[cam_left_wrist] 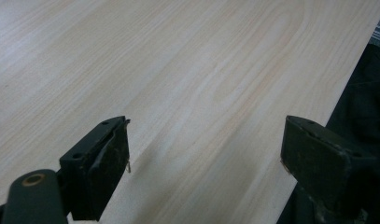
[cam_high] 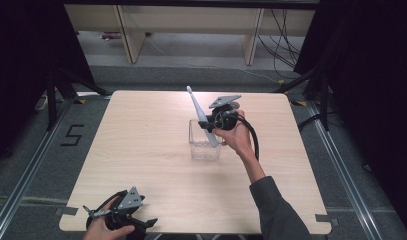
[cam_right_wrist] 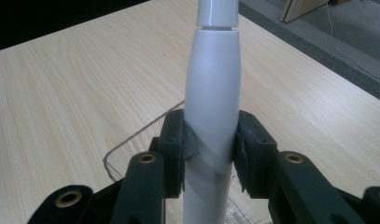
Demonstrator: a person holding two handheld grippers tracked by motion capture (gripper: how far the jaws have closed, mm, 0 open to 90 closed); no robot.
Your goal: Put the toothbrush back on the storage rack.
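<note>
- Over the middle of the worktop [cam_high: 156, 150], the right hand-held gripper [cam_high: 211, 122] is clamping its jaws on the thick handle of a white electric toothbrush [cam_high: 203, 120], head pointing up and away.
- Its lower end is sitting inside, or just above, a clear plastic container [cam_high: 204, 145]; I cannot tell which, nor whether it is going in or coming out.
- At the near left corner, the left hand-held gripper [cam_left_wrist: 204, 154] is idling, jaws wide apart, gripping nothing.
</note>
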